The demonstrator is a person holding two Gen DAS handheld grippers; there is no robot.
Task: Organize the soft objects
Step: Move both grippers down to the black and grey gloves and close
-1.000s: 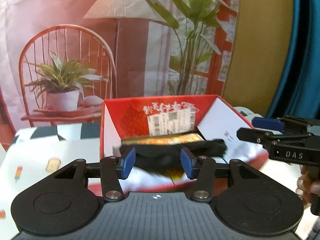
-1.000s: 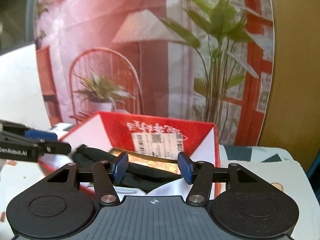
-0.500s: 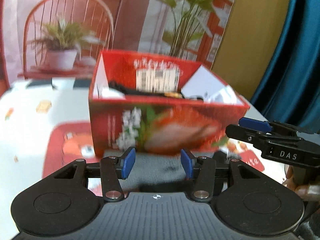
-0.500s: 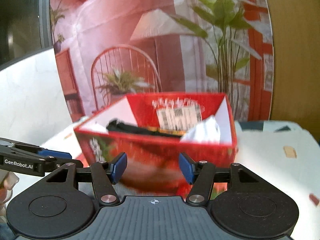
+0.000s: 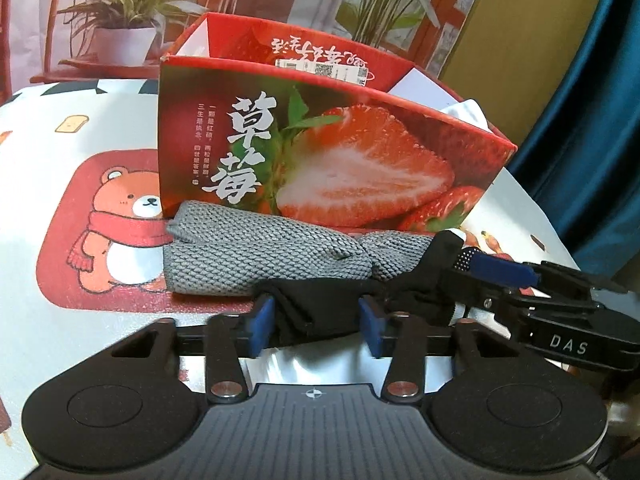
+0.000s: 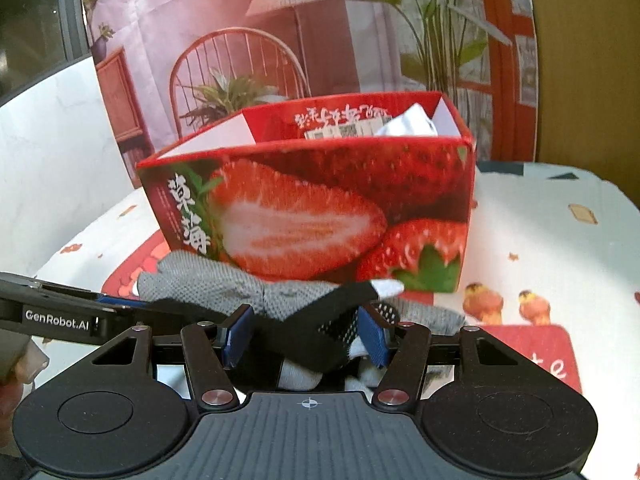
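Two wrist views over a worktop with a cartoon-print cover. Left gripper: jaws narrowed, just now closing, blue pads on either side of a black sock and apparently pressing its bunched fabric. Just ahead of the left gripper: a grey knitted cloth, folded, flat on the worktop, touching the black sock at its near edge and lying against the foot of a red strawberry box. Beyond the grey cloth: the box, upright and open-topped, with a white item showing above its rim at the right. To the right of the left gripper: the right gripper, entering from the side, its blue pad at the far end of the same black sock. Right gripper: jaws at a middling width, the black sock with a dotted patch lying across the gap between the pads; firm contact cannot be told. Ahead and left of the right gripper: the grey cloth; directly ahead, the box. Behind the box: a printed backdrop with a chair and plants.
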